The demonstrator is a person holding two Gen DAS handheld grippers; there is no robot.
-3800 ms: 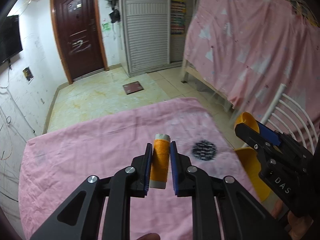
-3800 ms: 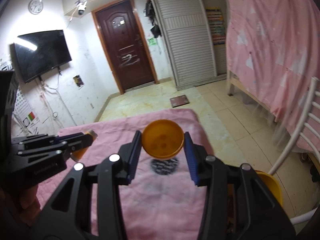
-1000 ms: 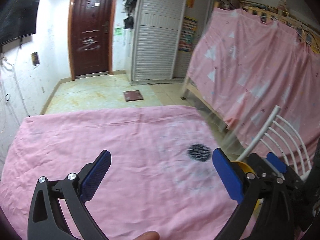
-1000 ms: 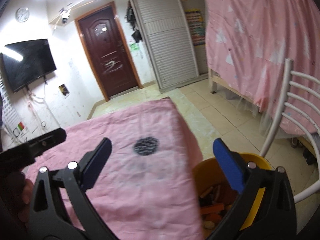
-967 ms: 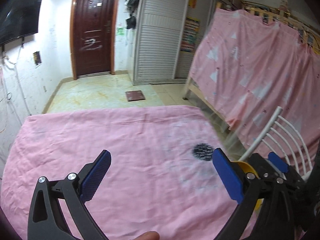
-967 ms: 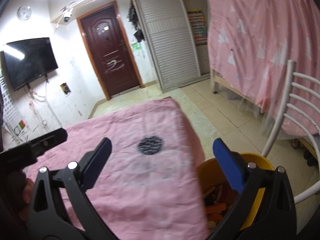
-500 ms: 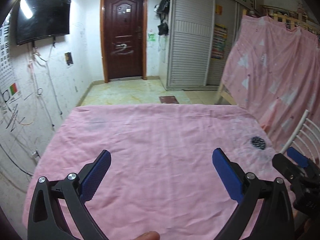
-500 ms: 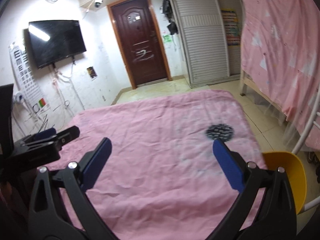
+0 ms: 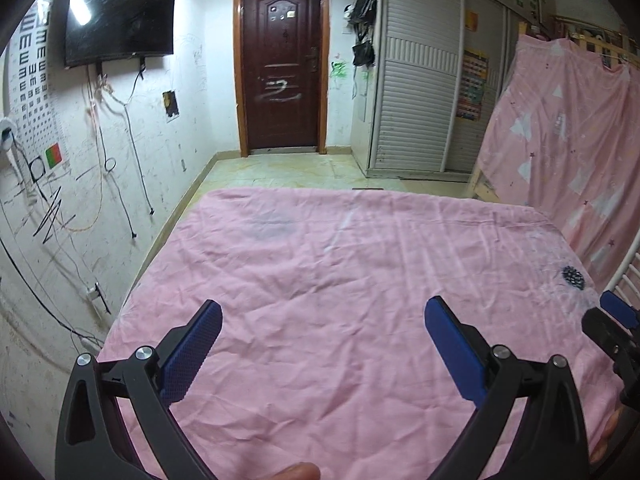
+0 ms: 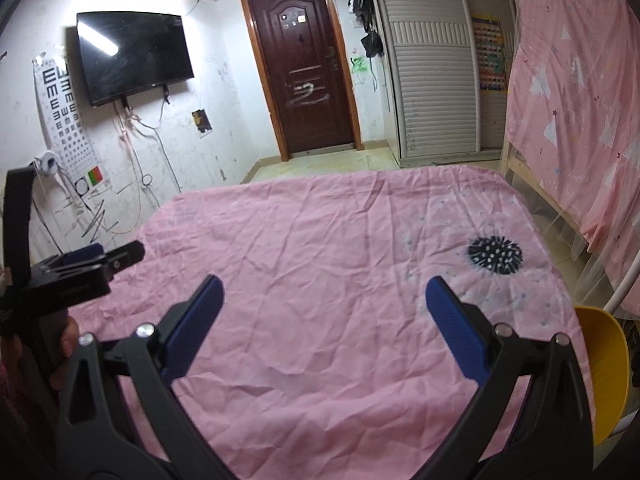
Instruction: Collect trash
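Hovering over the pink sheet (image 9: pixel 340 300), the left gripper (image 9: pixel 322 328) and right gripper (image 10: pixel 324 300) are both gaping wide with nothing between the blue pads, probably because no trash is showing anywhere on the cloth. The yellow bin (image 10: pixel 604 364) is sitting just off the sheet's right edge, near the black spiky print (image 10: pixel 495 255), so I'm guessing everything's collected. Only readable writing is the rows of E's on the eye chart (image 10: pixel 64 116).
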